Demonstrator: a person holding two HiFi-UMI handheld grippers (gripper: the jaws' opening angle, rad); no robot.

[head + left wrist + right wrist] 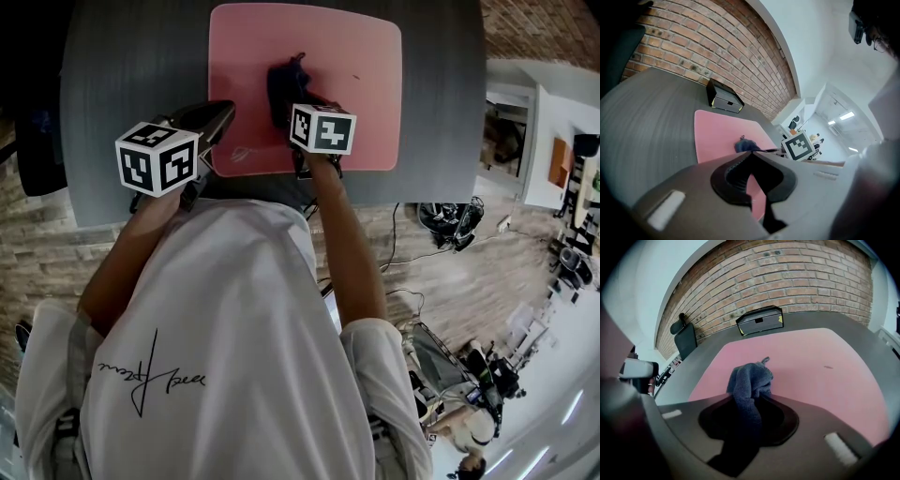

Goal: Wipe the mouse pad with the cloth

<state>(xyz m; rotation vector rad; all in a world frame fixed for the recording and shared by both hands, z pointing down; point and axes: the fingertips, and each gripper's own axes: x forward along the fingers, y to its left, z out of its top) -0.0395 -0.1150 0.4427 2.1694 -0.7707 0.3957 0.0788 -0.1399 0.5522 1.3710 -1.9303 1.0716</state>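
**Right hand-held gripper (751,401) pinching cloth over the pad**

Cloth (749,378) is bunched in the jaws, with its free end just ahead of them on the pink pad (815,376). Left hand-held gripper (751,161) is off to the left, pressed together and empty, near the pad's edge; whether it touches is unclear. Likely mid-wipe. Press the cloth flat, stroke evenly edge to edge, and steady the pad so it can't slide on the desk (131,66).
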